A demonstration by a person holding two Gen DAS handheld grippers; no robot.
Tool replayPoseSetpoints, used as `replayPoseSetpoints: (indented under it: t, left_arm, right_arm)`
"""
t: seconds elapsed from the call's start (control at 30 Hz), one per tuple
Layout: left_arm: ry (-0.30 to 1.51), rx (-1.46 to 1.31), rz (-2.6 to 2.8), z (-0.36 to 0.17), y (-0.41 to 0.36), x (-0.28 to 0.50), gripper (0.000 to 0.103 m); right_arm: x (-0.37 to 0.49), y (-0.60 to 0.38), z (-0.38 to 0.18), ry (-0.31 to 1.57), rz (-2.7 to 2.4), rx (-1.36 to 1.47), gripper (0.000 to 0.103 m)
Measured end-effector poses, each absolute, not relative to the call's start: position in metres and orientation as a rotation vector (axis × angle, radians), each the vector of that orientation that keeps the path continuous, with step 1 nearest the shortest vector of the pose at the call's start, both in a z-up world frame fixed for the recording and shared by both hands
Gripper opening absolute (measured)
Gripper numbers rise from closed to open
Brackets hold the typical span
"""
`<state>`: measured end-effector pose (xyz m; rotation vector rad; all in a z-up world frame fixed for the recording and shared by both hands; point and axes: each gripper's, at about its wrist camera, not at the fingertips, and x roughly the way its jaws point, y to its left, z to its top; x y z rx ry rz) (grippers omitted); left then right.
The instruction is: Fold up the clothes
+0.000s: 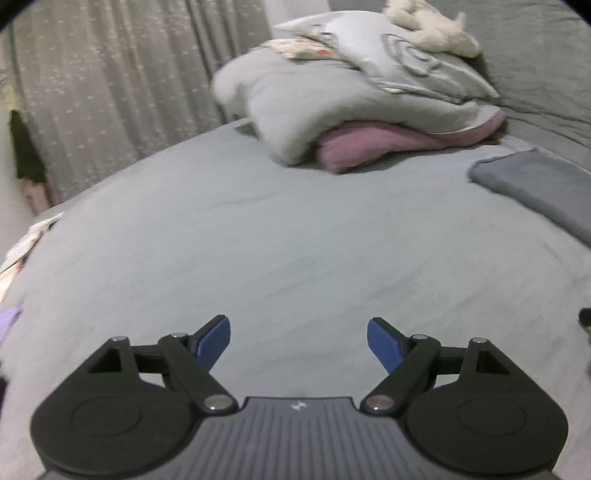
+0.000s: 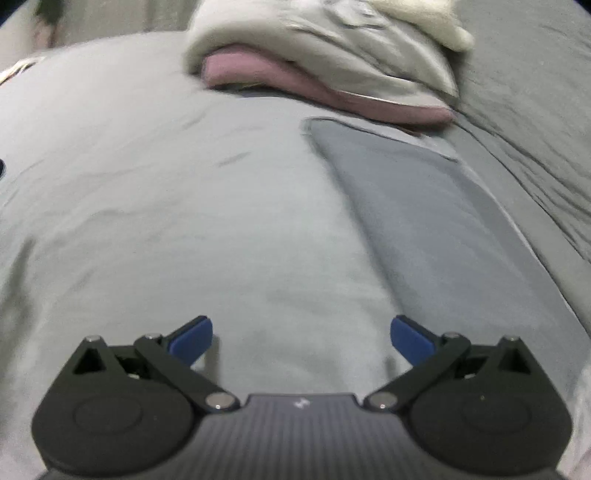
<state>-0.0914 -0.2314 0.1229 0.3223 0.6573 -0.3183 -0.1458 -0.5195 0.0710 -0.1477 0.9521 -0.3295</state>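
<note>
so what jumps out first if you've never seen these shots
The heap of bedding at the far end of the grey bed: a pale quilt over a pink blanket. Nearer, on the right, lies a flat folded grey garment. Both grippers' blue-tipped jaws stand open and empty over the sheet.

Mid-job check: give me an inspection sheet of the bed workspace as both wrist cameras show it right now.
Surface: grey bedsheet, lightly wrinkled, bare in the middle.
Job's things: folded dark grey garment lying flat on the sheet, right of centre.
Clutter: pale grey quilt heaped over a mauve folded blanket; cream fluffy item on top.
Grippers: left gripper open, nothing between its blue pads; right gripper open, empty, over the sheet beside the garment.
Cables: nothing seen.
Surroundings: grey patterned curtain behind the bed; pale fabric at the bed's left edge.
</note>
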Motion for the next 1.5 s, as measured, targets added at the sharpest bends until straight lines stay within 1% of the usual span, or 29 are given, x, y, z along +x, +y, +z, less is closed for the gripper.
replayPoseSetpoints:
  t: [0.17,0.33,0.53,0.63,0.77,0.93,1.1,1.17,1.23,1.3,1.4,1.5]
  left_arm:
    - [0.643,0.283,-0.259,0.131,-0.168,-0.105,0.085]
    - [0.634,0.260,-0.203,0.133,-0.106,-0.118,0.086]
    - [0.622,0.211,-0.155,0.126,-0.048,-0.121,0.087]
    - [0.635,0.150,-0.135,0.112,-0.024,-0.117,0.090]
    - [0.683,0.071,-0.126,0.101,-0.003,-0.105,0.090]
    - [0.622,0.091,-0.108,0.109,0.005,-0.105,0.091]
    - [0.637,0.031,-0.129,0.112,0.011,-0.097,0.091]
    - [0.629,0.030,-0.143,0.112,0.013,-0.096,0.093]
    - [0.623,0.029,-0.143,0.111,0.015,-0.094,0.094]
    - [0.623,0.023,-0.125,0.109,0.016,-0.090,0.094]
    - [0.632,0.020,-0.109,0.105,0.018,-0.085,0.094]
    - [0.636,0.031,-0.089,0.103,0.023,-0.082,0.095]
  right_arm:
    - [-0.123,-0.455,0.070,0.952,-0.239,-0.216,0.103]
    - [-0.105,-0.381,0.064,0.960,-0.089,-0.311,0.103]
    - [-0.097,-0.332,0.061,0.955,0.001,-0.362,0.103]
    - [-0.095,-0.316,0.059,0.953,0.010,-0.388,0.103]
    - [-0.090,-0.312,0.065,0.921,0.014,-0.344,0.103]
    - [-0.089,-0.307,0.078,0.861,-0.013,-0.326,0.103]
    - [-0.093,-0.310,0.097,0.768,-0.099,-0.329,0.103]
    - [-0.097,-0.323,0.109,0.712,-0.168,-0.307,0.103]
    - [-0.102,-0.338,0.118,0.678,-0.221,-0.266,0.103]
    - [-0.109,-0.368,0.131,0.646,-0.300,-0.146,0.103]
    - [-0.114,-0.391,0.135,0.654,-0.328,-0.022,0.103]
    - [-0.115,-0.397,0.133,0.672,-0.294,0.011,0.103]
